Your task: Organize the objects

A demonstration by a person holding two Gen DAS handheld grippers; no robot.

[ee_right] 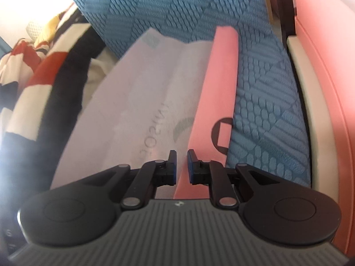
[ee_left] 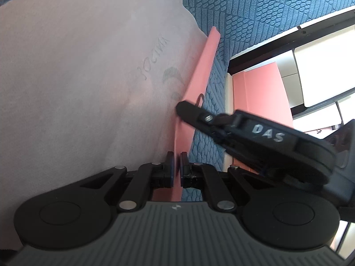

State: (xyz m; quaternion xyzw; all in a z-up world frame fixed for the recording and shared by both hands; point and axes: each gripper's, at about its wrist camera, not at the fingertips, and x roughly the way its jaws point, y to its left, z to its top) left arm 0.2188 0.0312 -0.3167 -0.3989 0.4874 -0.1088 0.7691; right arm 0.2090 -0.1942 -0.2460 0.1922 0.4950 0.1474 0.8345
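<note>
A pale pinkish-white fabric bag (ee_left: 84,71), printed with faint grey lettering and a greenish logo, is lying flat on a blue textured cover (ee_left: 255,11), with a salmon-pink band (ee_left: 199,71) running along its edge. In the left wrist view the left gripper (ee_left: 176,168) is sitting at the lower centre with its jaws nearly shut, pinching the pink band's thin edge between the pads. That view is also showing the right gripper (ee_left: 184,108) reaching in from the right, its black tip resting against the band by a small dark loop (ee_left: 200,98). The right wrist view is showing the right gripper (ee_right: 182,166) with its jaws narrowly parted over the seam where bag (ee_right: 137,93) and pink band (ee_right: 217,77) meet, pressing on nothing that can be seen; only here is striped red, white and dark cloth (ee_right: 33,84) appearing at the left. The bag's long axis is running from the lower centre toward the upper middle of both frames, its far end pointing away.
</note>
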